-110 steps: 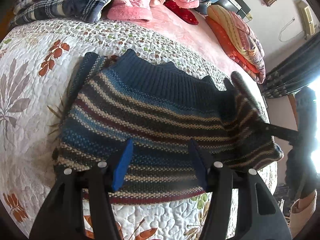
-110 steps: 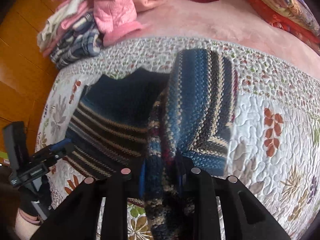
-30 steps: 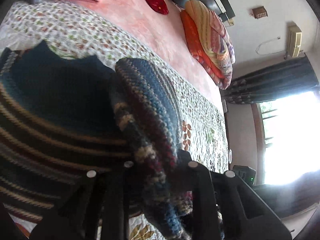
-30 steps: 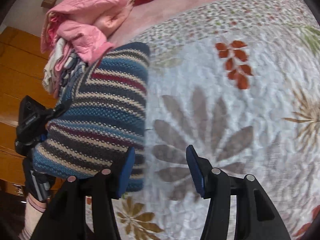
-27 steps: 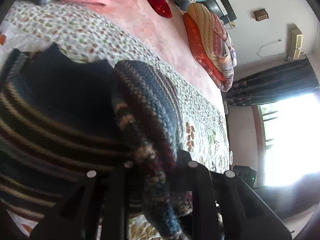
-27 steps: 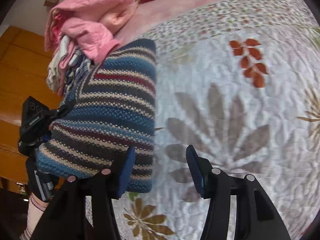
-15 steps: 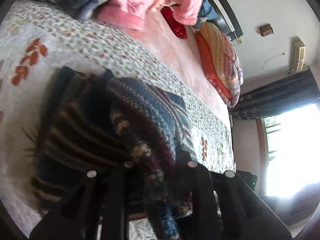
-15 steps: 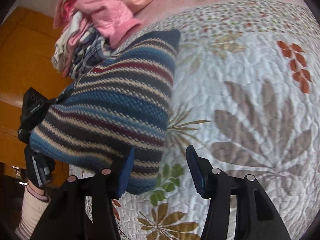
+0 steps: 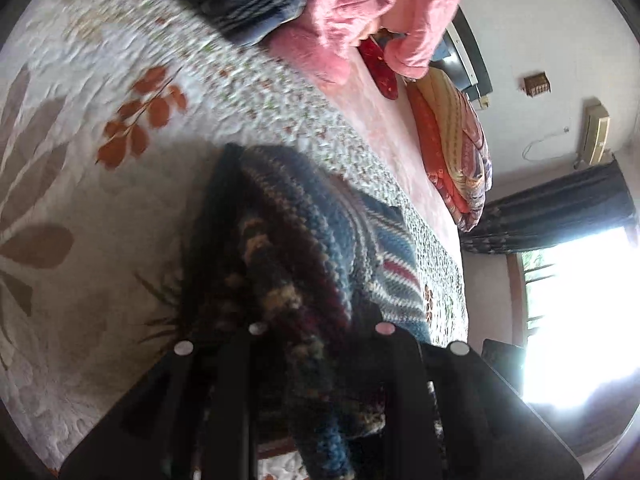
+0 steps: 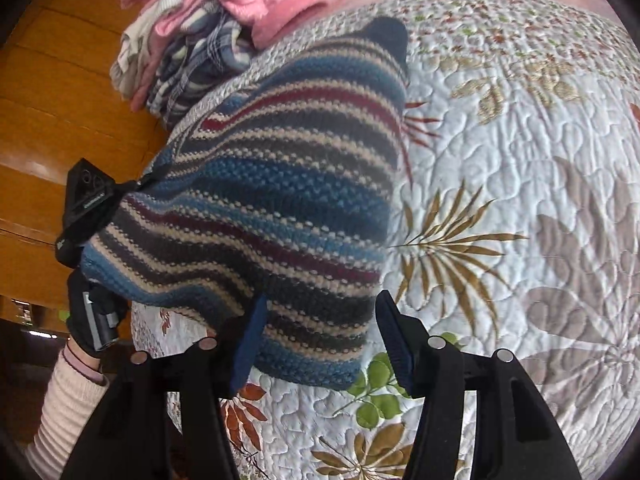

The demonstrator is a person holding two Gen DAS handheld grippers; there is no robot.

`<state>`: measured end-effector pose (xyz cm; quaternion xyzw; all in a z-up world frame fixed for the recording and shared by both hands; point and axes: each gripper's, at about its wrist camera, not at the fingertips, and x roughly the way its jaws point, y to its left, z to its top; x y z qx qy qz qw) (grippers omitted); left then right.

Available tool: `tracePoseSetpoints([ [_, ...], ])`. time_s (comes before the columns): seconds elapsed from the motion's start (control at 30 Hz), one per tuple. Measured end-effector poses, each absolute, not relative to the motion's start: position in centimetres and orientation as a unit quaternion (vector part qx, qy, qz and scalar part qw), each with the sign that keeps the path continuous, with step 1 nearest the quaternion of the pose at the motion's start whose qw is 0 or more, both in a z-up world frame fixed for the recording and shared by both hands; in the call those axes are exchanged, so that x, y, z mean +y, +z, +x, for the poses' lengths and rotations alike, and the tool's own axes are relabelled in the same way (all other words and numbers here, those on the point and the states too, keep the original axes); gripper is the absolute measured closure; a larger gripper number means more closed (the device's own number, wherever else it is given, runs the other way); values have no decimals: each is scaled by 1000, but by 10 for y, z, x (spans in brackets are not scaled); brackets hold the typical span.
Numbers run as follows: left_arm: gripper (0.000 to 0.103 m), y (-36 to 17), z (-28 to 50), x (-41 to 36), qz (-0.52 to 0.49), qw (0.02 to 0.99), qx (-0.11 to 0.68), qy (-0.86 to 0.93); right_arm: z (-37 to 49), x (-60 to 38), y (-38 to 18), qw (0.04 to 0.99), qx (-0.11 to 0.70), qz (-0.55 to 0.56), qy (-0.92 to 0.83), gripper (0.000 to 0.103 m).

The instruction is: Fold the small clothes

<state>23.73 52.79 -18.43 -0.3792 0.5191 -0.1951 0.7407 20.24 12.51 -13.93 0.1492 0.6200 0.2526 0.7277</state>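
A small knitted striped sweater (image 10: 288, 184), in blue, grey, cream and maroon, lies partly folded on the quilt. In the left wrist view my left gripper (image 9: 316, 320) is shut on a bunched fold of the striped sweater (image 9: 296, 264), which hangs between its black fingers. Seen from the right wrist, the left gripper (image 10: 120, 192) pinches the sweater's left edge and lifts it off the bed. My right gripper (image 10: 320, 320) is open, its blue pads on either side of the sweater's near hem without clamping it.
A white floral quilt (image 10: 520, 160) covers the bed. A pile of pink and plaid clothes (image 10: 208, 28) lies at the far edge, also pink clothes (image 9: 360, 12). A striped pillow (image 9: 452, 140), dark curtain and bright window (image 9: 580, 312) are to the right. A sleeve (image 10: 68, 396) holds the left gripper.
The left gripper has carried the gripped fold leftwards across the sweater, over the quilt toward the clothes pile. The right gripper, open since about a second ago, has shifted closer to the near hem.
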Motion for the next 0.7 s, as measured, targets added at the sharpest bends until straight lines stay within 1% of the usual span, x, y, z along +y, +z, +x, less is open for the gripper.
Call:
tracePoseSetpoints([
  [0.13,85,-213,228,539,-390,730,532,-179,202,137,-152,723,632,132,247,45],
  [0.23,80,-209,220,545,-411,723,527,-178,200,143,-160,722,638,115,240,45],
  [0.3,77,-193,210,552,-401,733,522,-174,199,142,-162,721,639,120,240,45],
  [0.4,70,-163,188,557,-363,759,513,-168,194,141,-160,723,636,119,241,45],
  [0.5,63,-135,166,552,-348,770,501,-186,191,138,-155,728,632,110,243,45],
  [0.57,49,-121,153,543,-335,775,500,-195,187,134,-152,729,630,111,243,45],
  [0.67,43,-114,141,526,-314,779,509,-190,183,133,-149,730,628,117,243,45],
  [0.7,42,-116,138,522,-309,779,513,-184,182,134,-148,729,629,117,243,45],
])
